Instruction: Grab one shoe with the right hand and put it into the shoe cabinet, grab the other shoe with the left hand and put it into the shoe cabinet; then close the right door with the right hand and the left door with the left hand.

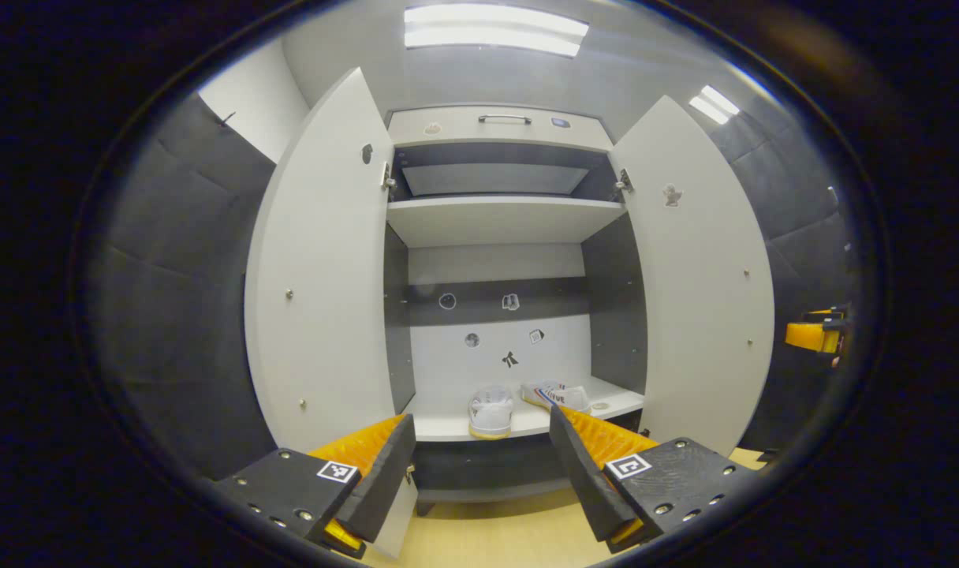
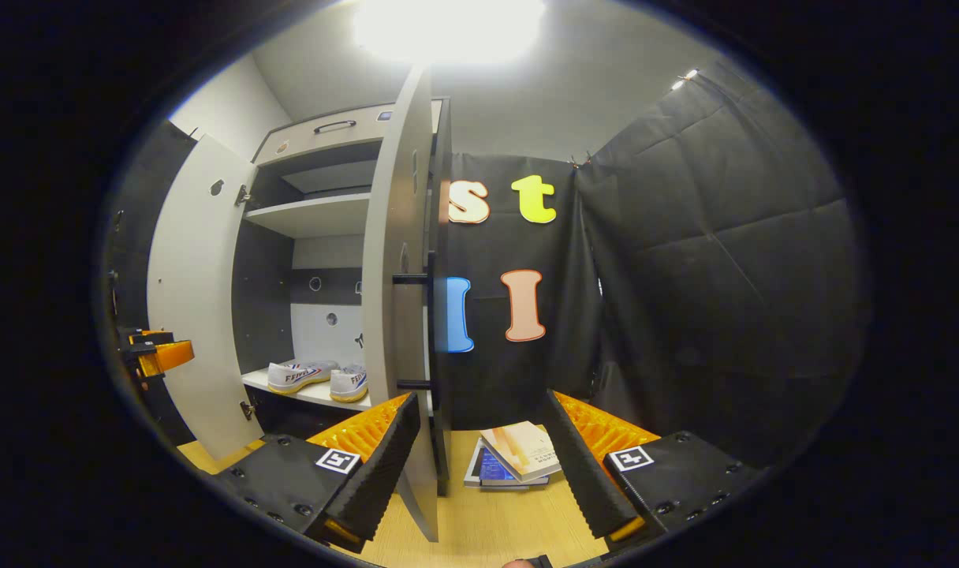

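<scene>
Matt smooth shoe cabinet (image 1: pixel 495 217) panels, seemingly laminate, a metal handle (image 1: pixel 505 118), pale wood-grain floor (image 2: pixel 487 528).

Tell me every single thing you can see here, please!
shoe cabinet: one, white with dark grey inside, straight ahead in the left gripper view.
cabinet doors: two, white, both open; left door, right door.
drawer: one, white with a dark handle, top of the cabinet.
shoes: two, white; one and the other on the bottom shelf.
stickers: several, small, on the back panel.
books: a small stack, on the wooden floor beyond the right door.
grippers: left gripper open, facing the cabinet; right gripper open, straddling the right door's edge.
</scene>
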`<state>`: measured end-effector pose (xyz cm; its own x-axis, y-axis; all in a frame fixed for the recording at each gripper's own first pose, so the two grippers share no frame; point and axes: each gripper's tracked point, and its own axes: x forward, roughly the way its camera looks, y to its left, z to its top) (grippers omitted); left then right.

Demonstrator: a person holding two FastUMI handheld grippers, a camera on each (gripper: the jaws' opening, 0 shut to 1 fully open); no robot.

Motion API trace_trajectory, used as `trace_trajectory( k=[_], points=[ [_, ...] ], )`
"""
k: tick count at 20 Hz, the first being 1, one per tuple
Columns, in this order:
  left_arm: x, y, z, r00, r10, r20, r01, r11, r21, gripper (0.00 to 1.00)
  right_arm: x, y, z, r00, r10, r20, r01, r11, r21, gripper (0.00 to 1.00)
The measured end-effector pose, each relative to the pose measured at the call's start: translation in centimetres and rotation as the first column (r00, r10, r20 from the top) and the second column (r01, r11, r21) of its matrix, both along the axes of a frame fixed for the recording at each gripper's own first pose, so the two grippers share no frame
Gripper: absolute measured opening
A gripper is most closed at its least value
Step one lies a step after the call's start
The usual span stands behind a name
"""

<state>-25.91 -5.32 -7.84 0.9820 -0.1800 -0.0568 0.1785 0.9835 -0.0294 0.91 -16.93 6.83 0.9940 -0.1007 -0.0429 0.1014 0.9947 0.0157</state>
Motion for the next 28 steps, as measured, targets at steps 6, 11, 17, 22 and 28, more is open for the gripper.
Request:
trace_trajectory(
  k=[6, 11, 17, 22, 28],
  points=[
    [-2.5, 3.6, 0.7, 1.000, 0.031, -0.007, -0.031, 0.999, -0.021, 1.00, 2.1, -2.3, 0.6, 0.996, -0.091, -0.004, 0.091, 0.996, 0.006, 0.99],
    [-4.0, 8.1, 0.8, 0.994, 0.111, -0.014, -0.111, 0.994, -0.018, 0.98, 4.4, -2.5, 1.3, 0.994, -0.113, 0.010, 0.113, 0.994, 0.000, 0.94],
    [-4.9, 12.9, -0.1, 0.979, 0.200, -0.035, -0.200, 0.980, 0.003, 1.00, 5.5, -2.6, 1.9, 0.990, -0.143, 0.020, 0.143, 0.989, -0.023, 0.97],
    [-5.5, 15.3, 0.1, 0.970, 0.242, -0.033, -0.242, 0.970, 0.006, 0.98, 5.5, -2.3, 2.2, 0.987, -0.161, 0.019, 0.161, 0.985, -0.059, 0.97],
    [-6.3, 18.5, -0.2, 0.957, 0.288, -0.036, -0.288, 0.958, -0.003, 1.00, 5.3, -1.5, 2.4, 0.985, -0.170, 0.016, 0.171, 0.983, -0.070, 0.97]
  ],
)
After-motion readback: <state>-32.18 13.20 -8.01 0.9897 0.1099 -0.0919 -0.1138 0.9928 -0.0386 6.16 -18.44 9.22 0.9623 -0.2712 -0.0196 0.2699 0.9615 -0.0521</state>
